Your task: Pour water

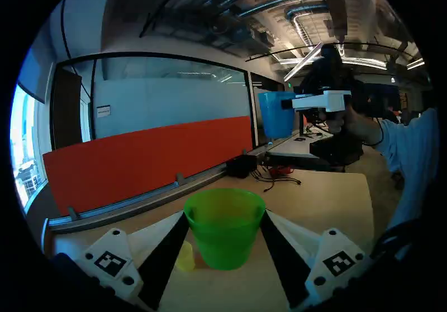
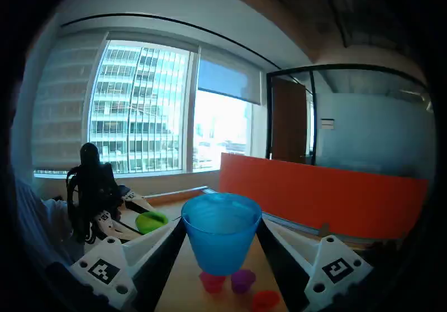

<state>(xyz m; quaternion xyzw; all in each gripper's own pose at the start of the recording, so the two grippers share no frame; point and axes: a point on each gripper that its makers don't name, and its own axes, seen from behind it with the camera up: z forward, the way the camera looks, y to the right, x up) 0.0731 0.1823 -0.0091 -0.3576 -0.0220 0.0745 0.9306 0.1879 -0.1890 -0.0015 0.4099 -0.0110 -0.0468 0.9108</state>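
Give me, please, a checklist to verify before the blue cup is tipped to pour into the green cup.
1. Left gripper closed on the green cup: ok.
2. Right gripper closed on the blue cup: ok.
3. Both cups upright: ok.
4. Blue cup positioned over the green cup: not ok, it is held apart, higher and off to the side.
5. Water inside the blue cup: cannot tell.

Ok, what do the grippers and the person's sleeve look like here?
The left gripper and right gripper both have black jaws on white bodies, each side carrying a square black-and-white marker. The sleeve is pale blue.
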